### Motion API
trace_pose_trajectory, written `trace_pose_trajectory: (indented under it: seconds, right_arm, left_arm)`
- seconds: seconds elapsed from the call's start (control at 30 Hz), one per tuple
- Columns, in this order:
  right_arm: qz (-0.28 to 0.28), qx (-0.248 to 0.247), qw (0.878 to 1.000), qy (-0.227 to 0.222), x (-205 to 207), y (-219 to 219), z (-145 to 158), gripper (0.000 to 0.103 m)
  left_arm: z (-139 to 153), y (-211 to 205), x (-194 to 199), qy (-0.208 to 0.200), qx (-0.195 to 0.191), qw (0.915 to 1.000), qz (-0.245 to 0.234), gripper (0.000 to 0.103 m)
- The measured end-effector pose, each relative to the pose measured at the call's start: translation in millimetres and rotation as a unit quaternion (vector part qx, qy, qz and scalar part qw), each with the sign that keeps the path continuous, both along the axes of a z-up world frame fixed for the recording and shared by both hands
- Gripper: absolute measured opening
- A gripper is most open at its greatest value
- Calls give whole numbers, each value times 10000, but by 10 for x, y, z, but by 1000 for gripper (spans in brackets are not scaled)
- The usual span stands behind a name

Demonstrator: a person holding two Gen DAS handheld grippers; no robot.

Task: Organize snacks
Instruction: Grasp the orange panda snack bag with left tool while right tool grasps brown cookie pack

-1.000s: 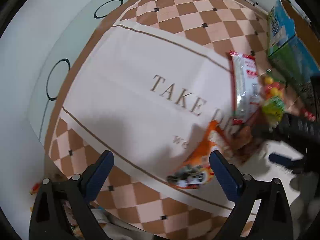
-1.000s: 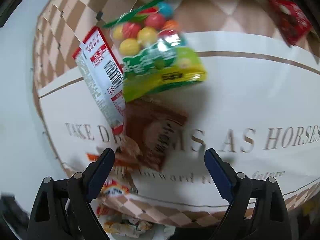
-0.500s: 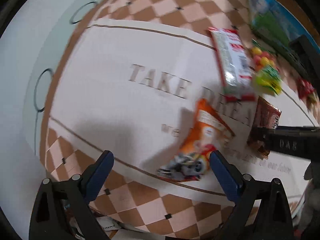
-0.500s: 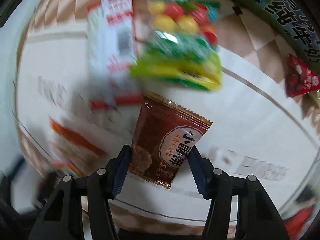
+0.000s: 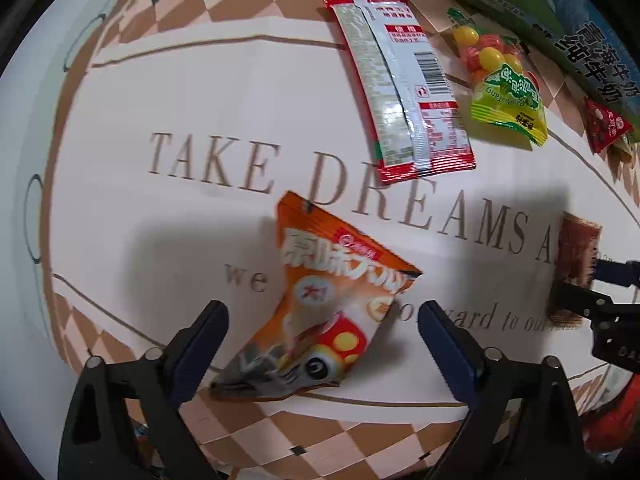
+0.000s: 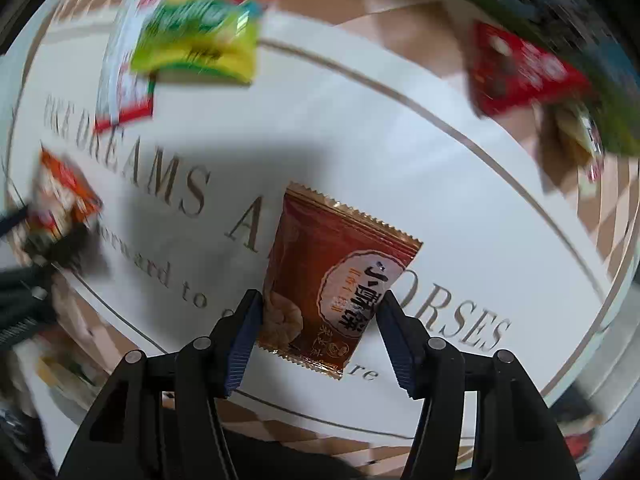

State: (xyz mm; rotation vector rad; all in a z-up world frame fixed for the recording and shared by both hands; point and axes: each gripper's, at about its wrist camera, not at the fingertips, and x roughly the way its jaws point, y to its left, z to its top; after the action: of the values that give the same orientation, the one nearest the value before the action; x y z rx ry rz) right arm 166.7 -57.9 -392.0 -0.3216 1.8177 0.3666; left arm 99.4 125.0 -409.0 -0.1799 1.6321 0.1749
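Jaws of the right gripper (image 6: pixel 320 312) clench a brown packet (image 6: pixel 334 280), though they have just eased slightly wider. The left gripper (image 5: pixel 322 328), closing a little, straddles an orange packet (image 5: pixel 320 304) without pressing it.

L gripper (image 5: pixel 322 316) jaws closing, not touching | orange snack bag (image 5: pixel 320 304) between

The long packet (image 5: pixel 404 88) lies on the mat (image 5: pixel 160 100) near its far edge. The candy bag (image 5: pixel 506 92) lies beside it. The chip bag (image 5: pixel 320 304) lies near the near edge.
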Motion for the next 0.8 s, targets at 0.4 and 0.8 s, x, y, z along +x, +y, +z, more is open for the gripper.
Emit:
trace_pose_trajectory:
  seconds: [0.4,0.8]
  right_arm:
    - [-1418,-90,9898,-69,58,-351,-138,71]
    - [-1322,159,9905,-331,-333,-480,-9,60]
  left_arm:
    - [-91,-74,39,69,-91,9997,215,45]
    - [473,-539,101,-349,-246,9990,99,45]
